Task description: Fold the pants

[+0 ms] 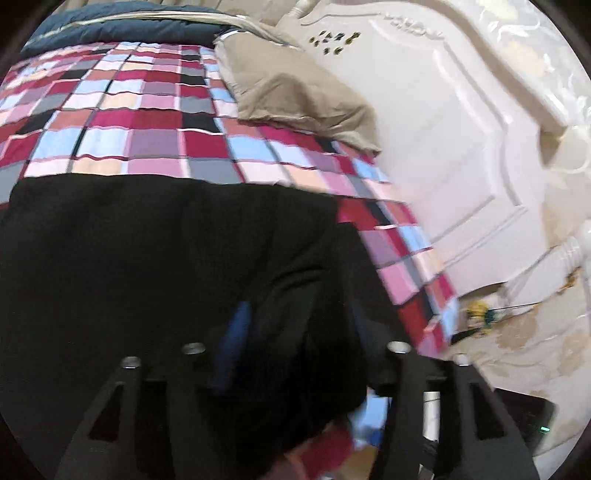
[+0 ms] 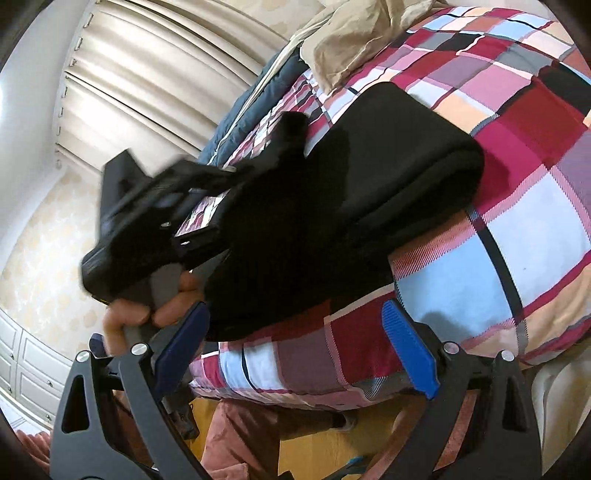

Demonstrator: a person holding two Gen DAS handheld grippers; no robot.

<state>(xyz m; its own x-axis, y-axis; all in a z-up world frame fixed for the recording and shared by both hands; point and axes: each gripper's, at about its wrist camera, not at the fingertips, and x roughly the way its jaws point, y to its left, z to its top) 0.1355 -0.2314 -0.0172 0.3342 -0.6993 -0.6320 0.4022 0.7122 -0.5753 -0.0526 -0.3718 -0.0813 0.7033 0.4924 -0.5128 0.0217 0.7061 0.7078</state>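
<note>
The black pants (image 1: 147, 258) lie folded into a thick bundle on the checked bedspread (image 1: 147, 122), near the bed's edge. My left gripper (image 1: 295, 328) rests low over the near end of the bundle. Its jaws stand apart and slack black cloth lies between them. One blue pad (image 1: 236, 332) shows; the other finger is dark against the fabric. In the right wrist view a hand (image 2: 147, 314) holds the left gripper's housing (image 2: 147, 206) at the left end of the pants (image 2: 388, 166). My right gripper (image 2: 295, 343) is wide open just short of the bundle, with only bedspread (image 2: 498, 258) between its pads.
A beige pillow (image 1: 295, 99) and a dark blue duvet (image 1: 110, 22) lie at the far end of the bed, against a white headboard (image 1: 424, 129). Curtains (image 2: 147, 74) and white drawers (image 2: 22, 369) stand to the left. The person's legs (image 2: 240, 435) stand on a wooden floor (image 2: 314, 443).
</note>
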